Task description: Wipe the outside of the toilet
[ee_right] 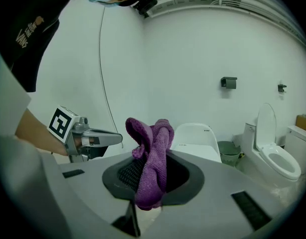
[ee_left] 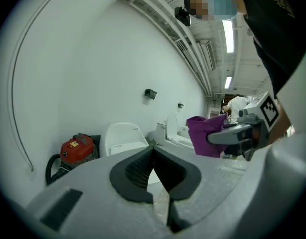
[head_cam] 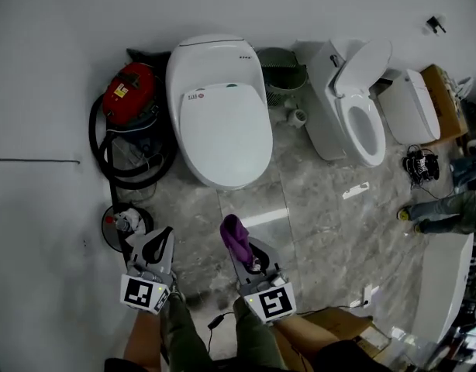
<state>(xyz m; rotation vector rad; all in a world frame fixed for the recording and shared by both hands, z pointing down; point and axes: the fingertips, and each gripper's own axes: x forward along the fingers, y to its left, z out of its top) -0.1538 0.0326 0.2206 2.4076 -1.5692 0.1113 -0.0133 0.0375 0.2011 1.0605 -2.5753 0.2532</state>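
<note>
A white toilet with its lid down stands against the wall ahead; it also shows in the left gripper view and the right gripper view. My right gripper is shut on a purple cloth, which bunches up above the jaws. My left gripper is shut with nothing between its pads. Both grippers hang side by side well short of the toilet's front.
A red vacuum with a black hose sits left of the toilet. A bin and a second toilet with its lid up stand to the right. Boxes and another white fixture crowd the right edge.
</note>
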